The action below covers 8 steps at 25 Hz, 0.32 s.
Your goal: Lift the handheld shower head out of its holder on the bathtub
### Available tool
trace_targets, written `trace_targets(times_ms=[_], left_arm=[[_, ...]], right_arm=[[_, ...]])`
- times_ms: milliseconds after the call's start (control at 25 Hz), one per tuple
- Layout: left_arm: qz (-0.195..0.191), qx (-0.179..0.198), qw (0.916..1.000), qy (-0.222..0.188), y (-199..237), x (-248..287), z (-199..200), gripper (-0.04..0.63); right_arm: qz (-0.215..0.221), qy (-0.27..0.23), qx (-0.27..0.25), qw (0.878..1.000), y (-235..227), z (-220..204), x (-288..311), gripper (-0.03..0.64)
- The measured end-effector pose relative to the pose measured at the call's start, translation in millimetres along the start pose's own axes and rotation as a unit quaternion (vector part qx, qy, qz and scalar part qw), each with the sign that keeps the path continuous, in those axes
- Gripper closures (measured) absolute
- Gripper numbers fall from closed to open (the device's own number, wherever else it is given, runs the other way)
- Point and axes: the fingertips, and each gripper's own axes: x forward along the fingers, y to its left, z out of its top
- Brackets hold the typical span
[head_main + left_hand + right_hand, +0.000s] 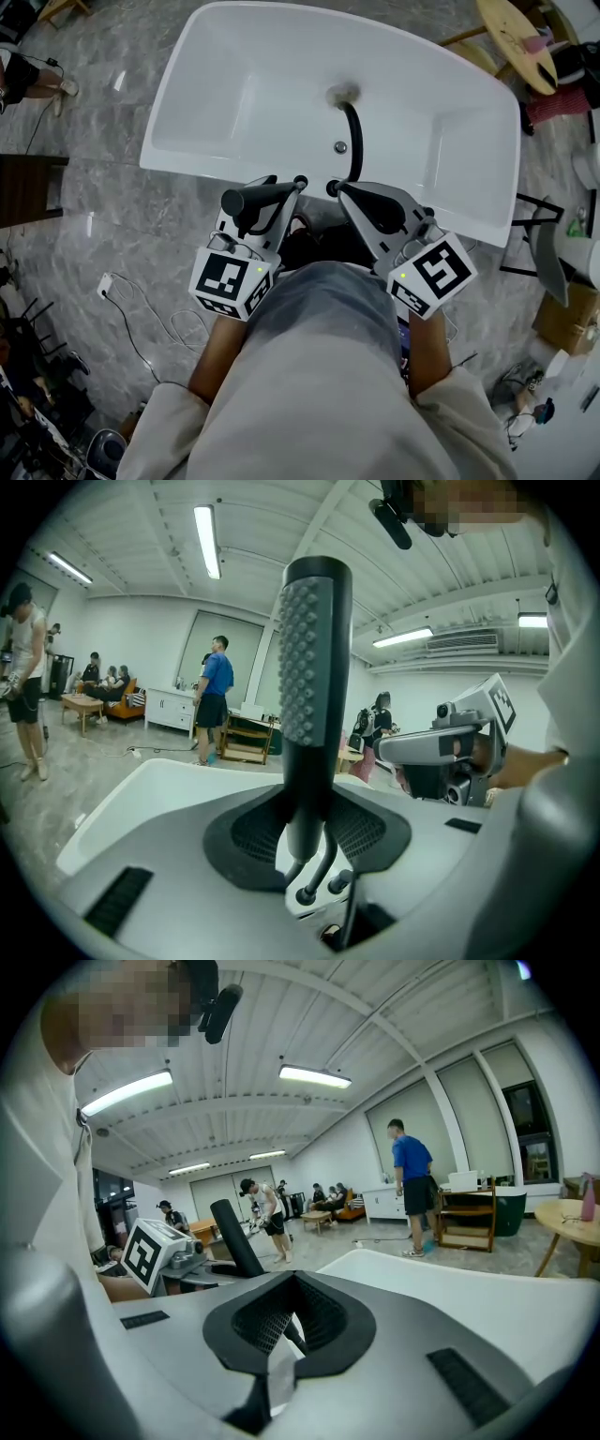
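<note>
- Shower head (pixel 314 667): black, with a nubbed face. It stands upright between the left gripper's (pixel 305 799) jaws and rises well past their tips.
- Left gripper: clenched on the shower head's handle, one pad pressed to each side. In the head view it (pixel 298 183) reaches over the near rim of the tub, and the shower head (pixel 255 199) shows as a dark cylinder above it.
- Hose (pixel 323 864): thin and black. It leaves the handle's lower end just under the left jaws and curves down to small dark fittings (pixel 306 894) on the white rim. The handle's end hangs a little above those fittings.
- Right gripper (pixel 291 1283): jaw tips meet and nothing is grasped. A narrow slit behind the tips shows the white tub.
- Right gripper, position: just right of the left gripper, tips near each other but apart (pixel 334 187). It also shows at the right edge of the left gripper view (pixel 450 752).
- Hose, head view (pixel 354 141): runs ahead of the right gripper's tips toward the tub floor.
- Bathtub (pixel 281 56): white, lying ahead of and below both grippers.
- Marker cubes (pixel 230 279) (pixel 433 272): one at the back of each gripper, close to the person's sleeves.
- Person in a blue top (pixel 216 682): stands far beyond the left gripper, across the tub.
</note>
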Motion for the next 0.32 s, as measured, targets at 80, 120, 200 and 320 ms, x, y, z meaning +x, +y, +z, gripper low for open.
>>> trace_targets(times_ms=[80,120,200,320], left_arm=[[0.0,-0.001,1.0,0.001,0.7,-0.2,-0.9,0.457],[0.0,-0.002,1.0,0.002,1.2,0.7,-1.4,0.457],[-0.002,-0.002,1.0,0.004,2.9,3.1,-2.2,0.457],[-0.006,-0.002,1.0,0.005,5.1,5.3,-2.9,0.457]], right_arm=[[0.0,0.0,0.001,1.0,-0.7,0.2,0.1,0.6],[0.0,0.001,0.0,1.0,-1.6,0.1,-0.1,0.6],[0.0,0.003,-0.001,1.0,-3.7,0.0,-0.4,0.6],[0.001,0.005,-0.004,1.0,-6.2,-0.9,-1.6,0.6]])
